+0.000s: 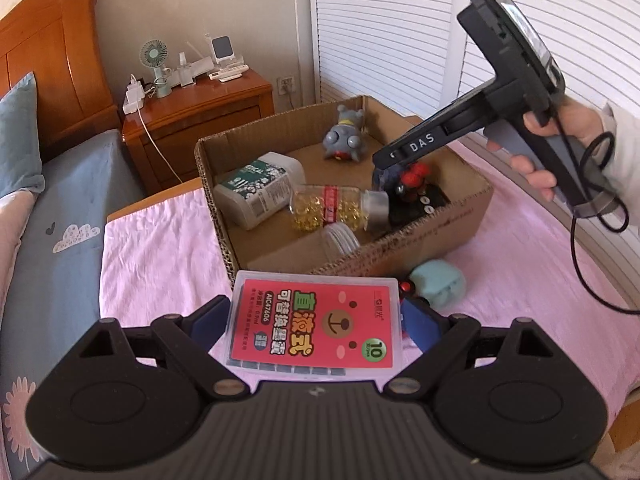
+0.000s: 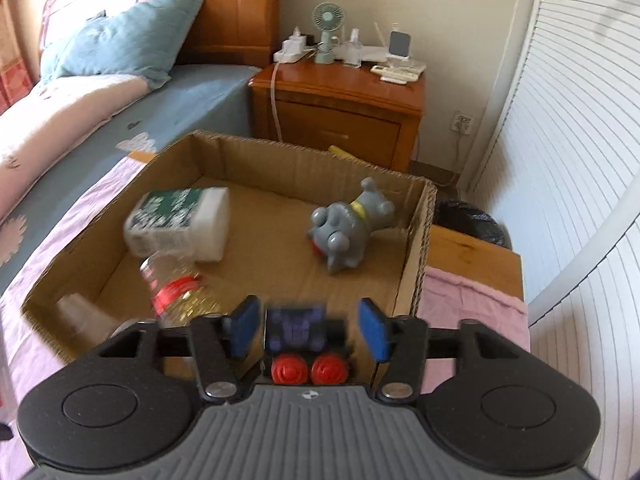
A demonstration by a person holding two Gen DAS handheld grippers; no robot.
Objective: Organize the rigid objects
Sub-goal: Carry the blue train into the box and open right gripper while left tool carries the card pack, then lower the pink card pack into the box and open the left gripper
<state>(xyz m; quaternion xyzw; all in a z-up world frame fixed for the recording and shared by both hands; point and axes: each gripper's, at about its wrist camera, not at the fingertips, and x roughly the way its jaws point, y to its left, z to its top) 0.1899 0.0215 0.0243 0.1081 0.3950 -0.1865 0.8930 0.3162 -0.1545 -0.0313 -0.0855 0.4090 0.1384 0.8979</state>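
Both busy: left gripper (image 1: 316, 320) clamped on refill case (image 1: 314, 326), right gripper (image 2: 310, 330) apart, releasing toy (image 2: 306, 342) into box (image 2: 420, 240).

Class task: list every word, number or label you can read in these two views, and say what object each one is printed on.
"DAS": white letters on the black right gripper body.
"10": green circle on the red-labelled plastic case between the left gripper fingers.
"直液式": large green characters on that case; its smaller print is too small to trust.
Green-and-white bottle and capsule bottle labels: unreadable.
Right wrist view: all blurred.
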